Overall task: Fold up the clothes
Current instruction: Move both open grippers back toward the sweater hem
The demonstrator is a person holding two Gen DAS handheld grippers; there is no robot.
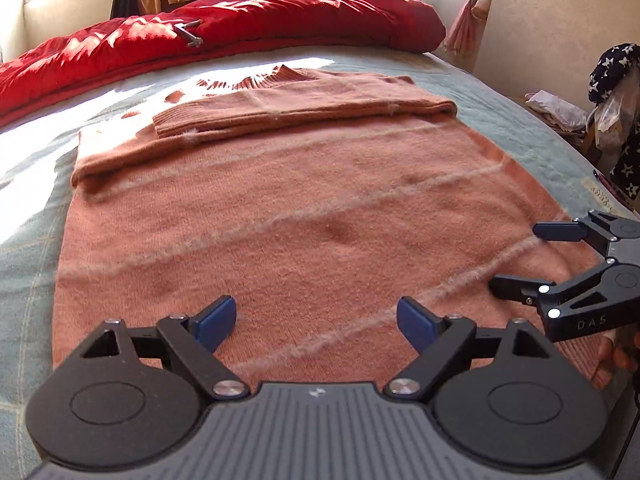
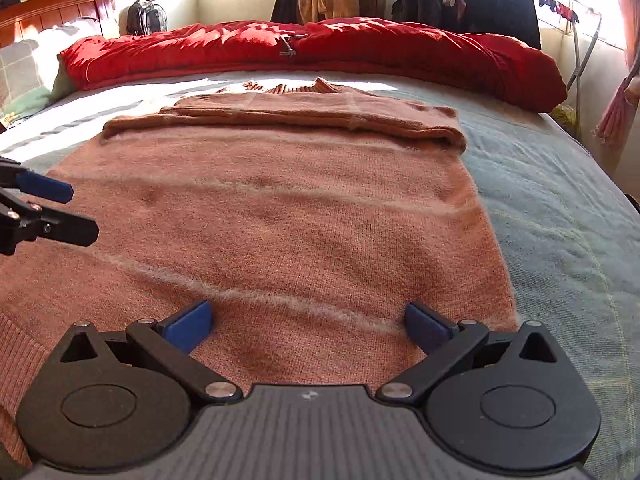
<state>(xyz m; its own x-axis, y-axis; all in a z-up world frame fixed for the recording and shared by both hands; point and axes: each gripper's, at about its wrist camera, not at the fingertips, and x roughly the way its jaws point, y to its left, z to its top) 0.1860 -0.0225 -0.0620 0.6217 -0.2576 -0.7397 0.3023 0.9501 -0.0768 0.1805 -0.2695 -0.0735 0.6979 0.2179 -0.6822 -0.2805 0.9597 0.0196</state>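
Salmon-orange knit sweater point(image 1: 304, 216), pale fuzzy stripes crossing it, is lying flat on the grey-green bed cover point(image 1: 24, 264), its long axis running from the near edge of the bed toward the far edge, where a red quilt point(image 1: 240, 28) is bunched along that side. Collar is pointing at the quilt; both sleeves are already lying folded across the chest as a band point(image 1: 304, 114) parallel to the far edge; ribbed hem point(image 2: 20, 344) is sitting at the near edge, just under the tools. Left gripper point(image 1: 316, 322) is hovering over the hem end, inward of the sweater's left side, blue pads spread wide with nothing between them. Right gripper point(image 2: 308, 320) is hanging over the hem end toward the sweater's right side edge, likewise spread and holding nothing; in the left wrist view it is showing at the right border, over the near right corner of the garment. Both claws are facing along the long axis, toward the collar, so the garment is stretching away ahead of them and the hem is the nearest part. Judged next step: each claw taking its own hem corner and carrying it forward over the sleeve band; right claw appears nearer its corner, left claw needing to shift outward toward the left side edge first.
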